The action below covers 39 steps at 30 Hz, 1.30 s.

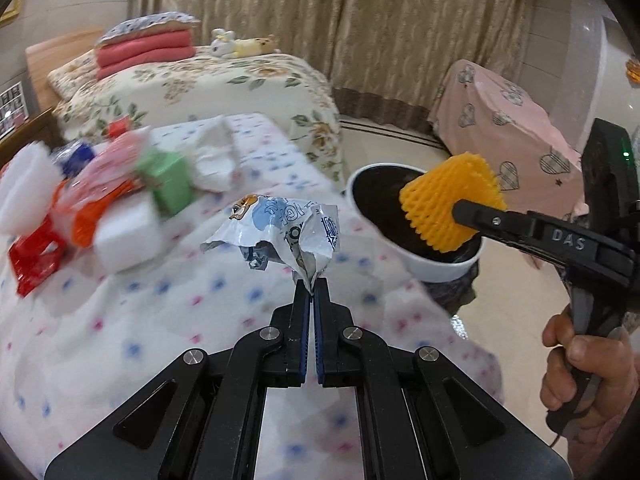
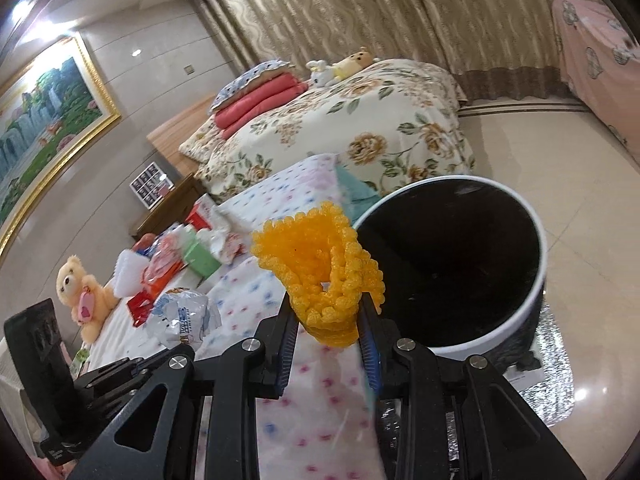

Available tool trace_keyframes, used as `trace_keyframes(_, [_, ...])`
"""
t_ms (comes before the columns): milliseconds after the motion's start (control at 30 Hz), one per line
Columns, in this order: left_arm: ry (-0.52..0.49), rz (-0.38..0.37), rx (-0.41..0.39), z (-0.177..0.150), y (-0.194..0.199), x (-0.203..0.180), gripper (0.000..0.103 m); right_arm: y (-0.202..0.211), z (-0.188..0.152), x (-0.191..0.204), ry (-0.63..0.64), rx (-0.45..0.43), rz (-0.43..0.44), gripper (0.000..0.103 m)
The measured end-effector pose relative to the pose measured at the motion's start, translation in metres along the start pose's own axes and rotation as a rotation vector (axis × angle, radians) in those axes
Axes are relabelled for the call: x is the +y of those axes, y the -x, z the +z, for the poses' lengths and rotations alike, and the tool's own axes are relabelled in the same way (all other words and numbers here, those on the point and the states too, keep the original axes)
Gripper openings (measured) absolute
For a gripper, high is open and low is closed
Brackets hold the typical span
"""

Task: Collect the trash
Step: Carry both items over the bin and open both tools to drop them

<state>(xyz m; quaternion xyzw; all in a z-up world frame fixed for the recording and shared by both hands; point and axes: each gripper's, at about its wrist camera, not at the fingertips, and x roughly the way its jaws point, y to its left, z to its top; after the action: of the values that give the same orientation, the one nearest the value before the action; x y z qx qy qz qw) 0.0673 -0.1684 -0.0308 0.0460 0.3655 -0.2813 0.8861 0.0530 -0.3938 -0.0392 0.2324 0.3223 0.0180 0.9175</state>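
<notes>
My left gripper (image 1: 311, 287) is shut on a crumpled blue-and-white wrapper (image 1: 280, 232), held above the dotted bedcover (image 1: 120, 320). The same wrapper (image 2: 184, 316) appears at the lower left in the right wrist view. My right gripper (image 2: 326, 304) is shut on an orange foam fruit net (image 2: 320, 268). In the left wrist view that net (image 1: 452, 204) hangs over the mouth of a white bin with a black inside (image 1: 384, 216). The bin (image 2: 460, 260) stands just beyond the bed's edge, to the right of the net.
A pile of packets, white foam pieces and a green box (image 1: 168, 180) lies on the bedcover at the left. A floral bed (image 1: 224, 88) is behind, a pink-covered table (image 1: 508, 120) at the right. A plush bear (image 2: 80, 292) sits at the bed's left. A hand (image 1: 588, 368) grips the right tool.
</notes>
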Motion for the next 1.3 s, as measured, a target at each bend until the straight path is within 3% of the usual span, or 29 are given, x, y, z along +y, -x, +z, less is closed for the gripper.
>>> trace_keyframes(567, [-0.084, -0.093, 0.032, 0.044, -0.05, -0.062, 0.002, -0.007, 0.025, -0.064, -0.046, 0.024, -0.071, 0.032])
trace_keyframes(967, [-0.094, -0.129, 0.068, 0.064, -0.083, -0.079, 0.002, -0.021, 0.037, -0.086, -0.06, 0.07, -0.086, 0.033])
trace_keyframes(1033, [-0.084, -0.137, 0.08, 0.065, -0.087, -0.077, 0.002, -0.022, 0.038, -0.089, -0.069, 0.072, -0.089, 0.039])
trace_keyframes(1133, [-0.071, -0.134, 0.092, 0.065, -0.091, -0.077, 0.012, -0.021, 0.038, -0.096, -0.093, 0.072, -0.096, 0.05])
trace_keyframes(1167, [-0.067, -0.135, 0.092, 0.065, -0.091, -0.076, 0.02, -0.021, 0.038, -0.098, -0.103, 0.072, -0.104, 0.063])
trace_keyframes(1200, [-0.062, -0.132, 0.09, 0.065, -0.09, -0.074, 0.03, -0.02, 0.038, -0.1, -0.112, 0.068, -0.107, 0.07])
trace_keyframes(1267, [-0.052, -0.129, 0.078, 0.063, -0.087, -0.073, 0.041, -0.017, 0.039, -0.102, -0.121, 0.059, -0.103, 0.071])
trace_keyframes(1300, [-0.046, -0.129, 0.07, 0.061, -0.084, -0.071, 0.041, -0.016, 0.039, -0.102, -0.124, 0.058, -0.105, 0.072])
